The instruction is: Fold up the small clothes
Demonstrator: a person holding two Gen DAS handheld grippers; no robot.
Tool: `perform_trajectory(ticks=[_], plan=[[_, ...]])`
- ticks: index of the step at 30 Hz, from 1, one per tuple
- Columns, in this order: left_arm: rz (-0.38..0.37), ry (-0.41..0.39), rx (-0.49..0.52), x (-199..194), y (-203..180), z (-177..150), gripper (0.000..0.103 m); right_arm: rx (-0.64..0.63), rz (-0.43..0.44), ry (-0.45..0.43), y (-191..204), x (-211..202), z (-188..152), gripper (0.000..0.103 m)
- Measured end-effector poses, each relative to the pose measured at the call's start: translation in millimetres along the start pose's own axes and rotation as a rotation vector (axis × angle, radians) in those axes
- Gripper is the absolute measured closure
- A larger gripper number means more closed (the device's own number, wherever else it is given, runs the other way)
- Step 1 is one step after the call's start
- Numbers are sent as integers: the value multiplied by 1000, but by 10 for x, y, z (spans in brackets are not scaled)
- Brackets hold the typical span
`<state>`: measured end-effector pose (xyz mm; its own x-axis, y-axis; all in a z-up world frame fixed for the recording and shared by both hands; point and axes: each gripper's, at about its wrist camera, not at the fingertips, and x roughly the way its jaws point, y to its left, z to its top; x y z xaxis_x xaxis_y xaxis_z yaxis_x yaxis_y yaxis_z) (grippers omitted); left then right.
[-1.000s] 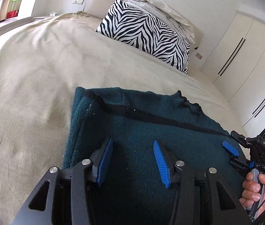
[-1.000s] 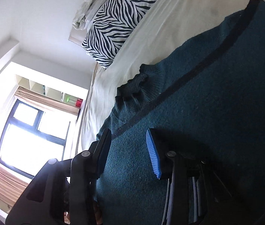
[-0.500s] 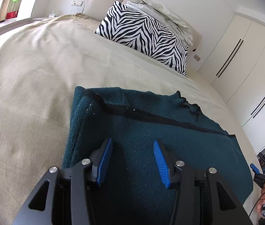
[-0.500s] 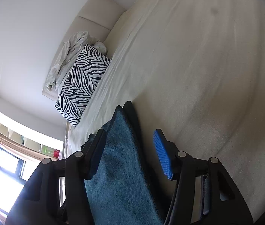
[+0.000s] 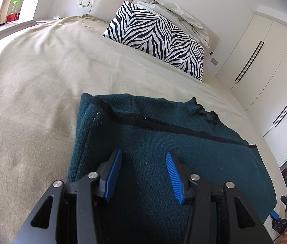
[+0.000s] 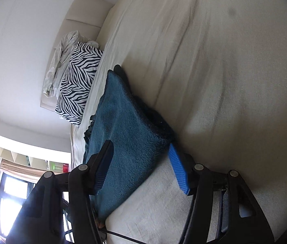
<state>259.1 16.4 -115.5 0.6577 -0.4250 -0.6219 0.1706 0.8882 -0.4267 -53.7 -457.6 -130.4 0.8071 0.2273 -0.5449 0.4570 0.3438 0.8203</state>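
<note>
One dark teal garment [image 5: 163, 142] lies folded flat on the bed [image 5: 31, 91], its long axis running left to right, below one zebra pillow [image 5: 155, 40]. Left gripper [image 5: 143, 174] hovers over it, jaws apart; right gripper [image 6: 139, 168], jaws just widened, straddles its corner unclamped.

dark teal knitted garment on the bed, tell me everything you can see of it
The dark teal knitted garment is a thick, fuzzy knit lying flat on the beige bed cover, folded so that doubled layers show along one edge. A black band crosses it, and a ribbed, wavy trim shows at the far edge. The left gripper is over it, jaws apart, gripping nothing. In the right wrist view a near corner lifts slightly between the right gripper jaws, which have just been opening.
</note>
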Motion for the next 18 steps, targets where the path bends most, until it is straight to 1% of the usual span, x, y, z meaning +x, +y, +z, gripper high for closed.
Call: perform_trajectory(ticks=[2,3,6,9,13,15,18], plan=[[0,0,0,3,-2,4,55,-18,-13,-5,19,35,-20,48],[-1,0,-1,7,2,0,55,-2,-15,-5,-22,51,-17,50],[-1,-1,-1,6,4,-7,55,78,25,-21,-80,82,46,49],[0,-1,-1,3,4,-6,55,95,55,-27,-12,144,41,48],[2,0,-1,2,1,-10,55,110,103,1,103,311,-18,48],[1,0,-2,4,1,-4,55,112,103,-4,145,389,-46,48],[2,0,-2,4,1,-5,55,126,87,-38,178,512,29,48]])
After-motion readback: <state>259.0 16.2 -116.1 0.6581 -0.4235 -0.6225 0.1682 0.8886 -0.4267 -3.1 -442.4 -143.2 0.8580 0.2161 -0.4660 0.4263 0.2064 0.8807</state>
